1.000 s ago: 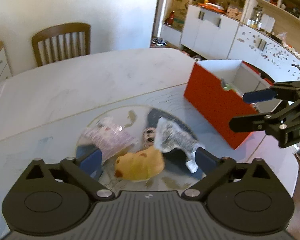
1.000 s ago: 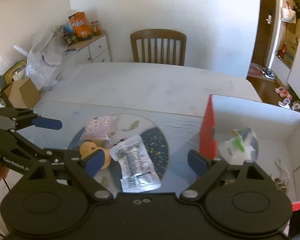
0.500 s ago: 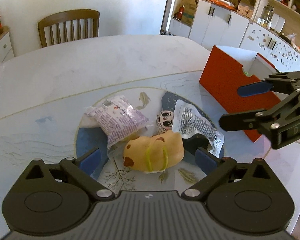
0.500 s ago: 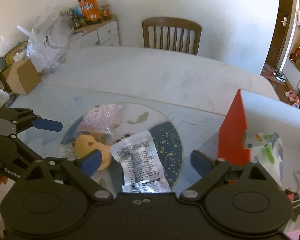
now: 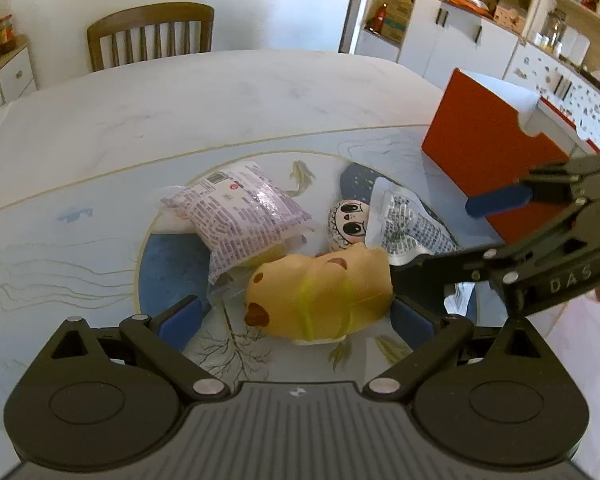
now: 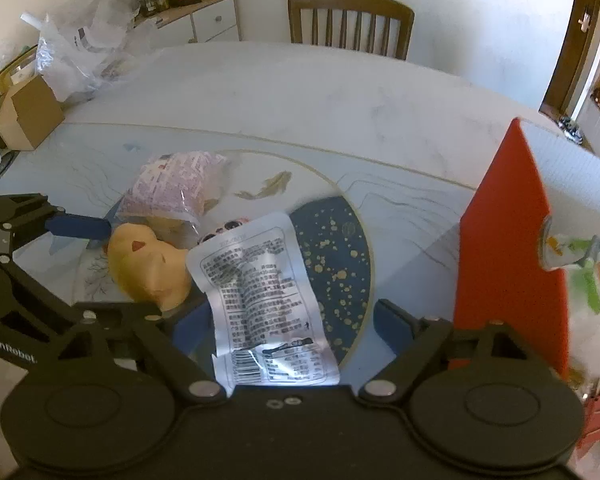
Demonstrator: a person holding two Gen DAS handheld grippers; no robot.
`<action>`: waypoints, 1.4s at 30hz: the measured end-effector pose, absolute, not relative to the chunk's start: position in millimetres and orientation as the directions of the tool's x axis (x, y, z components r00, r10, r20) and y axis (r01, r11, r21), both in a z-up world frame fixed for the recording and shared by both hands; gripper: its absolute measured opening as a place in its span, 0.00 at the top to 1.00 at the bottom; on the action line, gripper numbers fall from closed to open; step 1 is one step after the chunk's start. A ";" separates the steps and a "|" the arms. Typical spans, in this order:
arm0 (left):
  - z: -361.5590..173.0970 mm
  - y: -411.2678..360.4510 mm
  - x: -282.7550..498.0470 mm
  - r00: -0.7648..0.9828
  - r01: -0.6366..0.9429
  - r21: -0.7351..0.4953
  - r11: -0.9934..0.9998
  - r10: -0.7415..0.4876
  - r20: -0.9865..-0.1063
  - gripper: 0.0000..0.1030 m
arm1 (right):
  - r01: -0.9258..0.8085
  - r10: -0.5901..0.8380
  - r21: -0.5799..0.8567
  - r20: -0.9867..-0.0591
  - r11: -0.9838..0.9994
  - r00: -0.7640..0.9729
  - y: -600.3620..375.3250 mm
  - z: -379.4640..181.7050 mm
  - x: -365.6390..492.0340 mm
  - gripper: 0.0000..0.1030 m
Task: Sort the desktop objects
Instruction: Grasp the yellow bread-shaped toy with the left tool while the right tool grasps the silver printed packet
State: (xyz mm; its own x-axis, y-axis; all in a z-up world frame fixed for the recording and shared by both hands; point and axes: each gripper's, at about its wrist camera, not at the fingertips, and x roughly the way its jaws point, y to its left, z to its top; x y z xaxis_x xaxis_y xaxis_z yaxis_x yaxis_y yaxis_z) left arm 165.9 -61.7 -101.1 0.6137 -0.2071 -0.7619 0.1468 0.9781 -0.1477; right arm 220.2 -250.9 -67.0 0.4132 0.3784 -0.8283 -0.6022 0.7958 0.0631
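blue-padded left gripper is standing wide open, straddling one yellow duck toy without pressing it. right gripper is closing its wide jaws around one silver sachet, not yet pinching. beside the duck are lying one pink packet and one doll-face ball.

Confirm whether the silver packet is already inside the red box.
No: the silver packet lies flat on the table mat, left of the red box and outside it.
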 end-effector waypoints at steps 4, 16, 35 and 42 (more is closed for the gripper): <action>-103.0 -61.4 167.6 0.616 0.141 -0.158 0.977 -0.212 -0.759 0.02 | -0.603 0.380 0.078 -0.837 0.794 0.393 -249.9 -72.7 224.4 0.21; -103.1 -59.1 168.2 0.606 0.152 -0.196 0.969 -0.248 -0.756 0.15 | -0.599 0.382 0.094 -0.846 0.795 0.373 -247.0 -76.3 225.2 0.44; -89.2 -71.8 148.3 0.588 0.219 -0.188 0.957 -0.283 -0.758 0.29 | -0.531 0.377 0.112 -0.824 0.840 0.423 -267.4 -63.1 197.1 0.45; -94.7 -63.9 139.4 0.546 0.200 -0.277 0.940 -0.341 -0.765 0.29 | -0.502 0.376 0.131 -0.822 0.855 0.427 -279.1 -61.6 183.2 0.45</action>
